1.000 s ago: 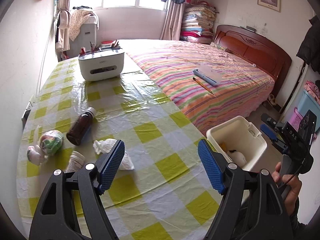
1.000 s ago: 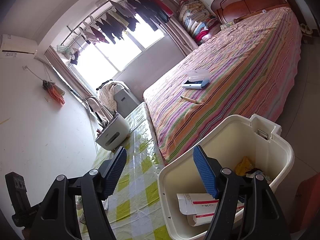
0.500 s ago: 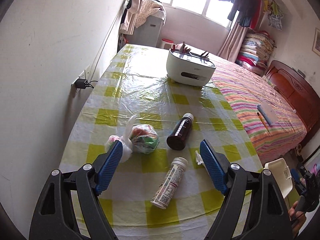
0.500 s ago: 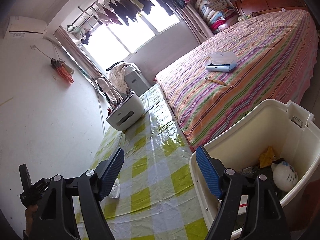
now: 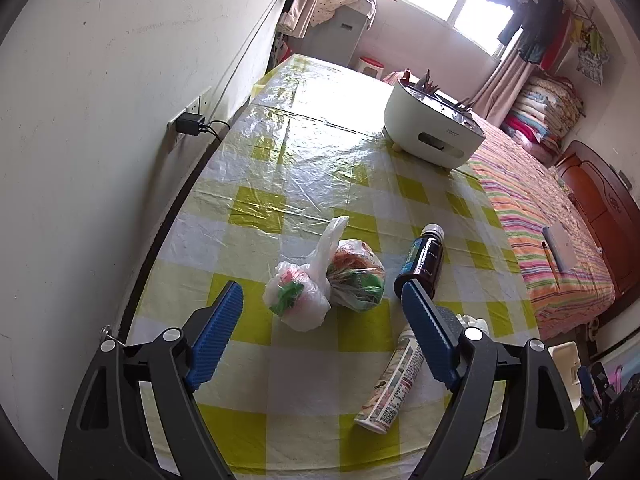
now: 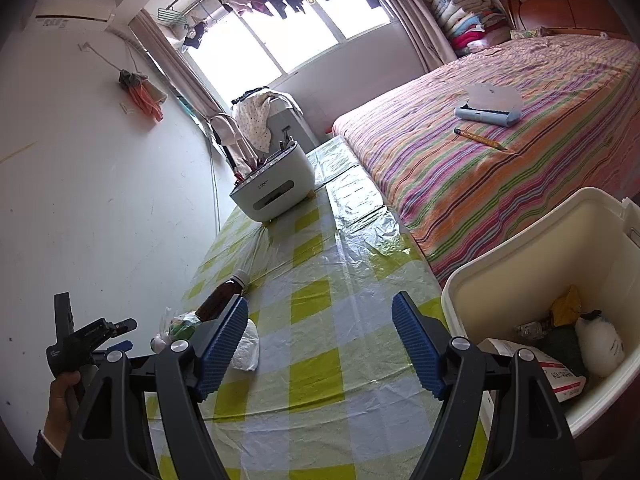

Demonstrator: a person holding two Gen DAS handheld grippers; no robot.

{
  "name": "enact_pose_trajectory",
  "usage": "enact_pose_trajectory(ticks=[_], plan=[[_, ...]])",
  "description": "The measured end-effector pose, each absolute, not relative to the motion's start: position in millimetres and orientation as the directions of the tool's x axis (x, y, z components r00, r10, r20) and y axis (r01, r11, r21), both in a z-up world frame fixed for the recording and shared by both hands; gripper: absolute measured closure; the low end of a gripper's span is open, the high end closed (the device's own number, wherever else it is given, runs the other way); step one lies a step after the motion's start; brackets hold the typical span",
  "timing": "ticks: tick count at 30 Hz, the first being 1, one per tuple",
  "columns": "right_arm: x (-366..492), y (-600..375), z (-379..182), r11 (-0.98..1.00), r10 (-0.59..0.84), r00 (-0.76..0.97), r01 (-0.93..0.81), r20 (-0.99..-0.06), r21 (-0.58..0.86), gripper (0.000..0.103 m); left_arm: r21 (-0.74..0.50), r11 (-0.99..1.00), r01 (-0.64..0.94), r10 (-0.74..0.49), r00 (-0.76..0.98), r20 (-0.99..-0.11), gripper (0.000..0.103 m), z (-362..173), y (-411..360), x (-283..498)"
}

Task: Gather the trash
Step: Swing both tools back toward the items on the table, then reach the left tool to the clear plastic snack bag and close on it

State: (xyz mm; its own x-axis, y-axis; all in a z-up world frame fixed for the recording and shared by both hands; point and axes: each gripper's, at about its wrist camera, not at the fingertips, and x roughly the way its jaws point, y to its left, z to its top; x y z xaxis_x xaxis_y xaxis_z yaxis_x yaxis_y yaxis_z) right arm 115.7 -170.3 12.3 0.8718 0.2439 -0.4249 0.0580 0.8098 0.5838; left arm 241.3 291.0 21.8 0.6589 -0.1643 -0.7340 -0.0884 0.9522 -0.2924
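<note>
Bedroom, table (image 5: 312, 184) under yellow-checked plastic cloth, against white wall; striped bed (image 6: 500, 168) alongside. Left tongs (image 5: 320, 336) jaws wide apart, have just been opening, gripping nothing; knotted plastic bag of scraps (image 5: 298, 294) lies on cloth between tips, untouched. Second bag (image 5: 356, 276) touching it. Brown bottle (image 5: 422, 262) lying just beside; white tube (image 5: 394, 380) nearer table edge, crumpled tissue (image 6: 246, 346) close by. Right tongs (image 6: 320, 344) jaws apart, empty, over bare cloth. Cream bin (image 6: 500, 280) beside table edge, trash already inside.
</note>
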Motion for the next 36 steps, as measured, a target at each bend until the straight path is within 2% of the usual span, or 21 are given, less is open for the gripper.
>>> enact_pose_trajectory(ticks=[21, 32, 36], plan=[[138.4, -109.5, -0.6, 0.857, 0.301, 0.804, 0.007, -0.512, 0.515, 0.030, -0.266, 0.960, -0.084, -0.156, 0.632, -0.759, 0.019, 8.8, 288.9, 257.9], [138.4, -102.0, -2.3, 0.868, 0.305, 0.795, -0.005, -0.524, 0.497, 0.030, -0.254, 0.960, -0.120, -0.143, 0.570, -0.809, 0.019, -12.1, 293.7, 286.6], [139.0, -101.8, -5.6, 0.870, 0.300, 0.790, 0.002, -0.535, 0.492, 0.031, -0.288, 0.948, -0.132, -0.177, 0.535, -0.826, 0.019, -22.3, 294.9, 296.2]])
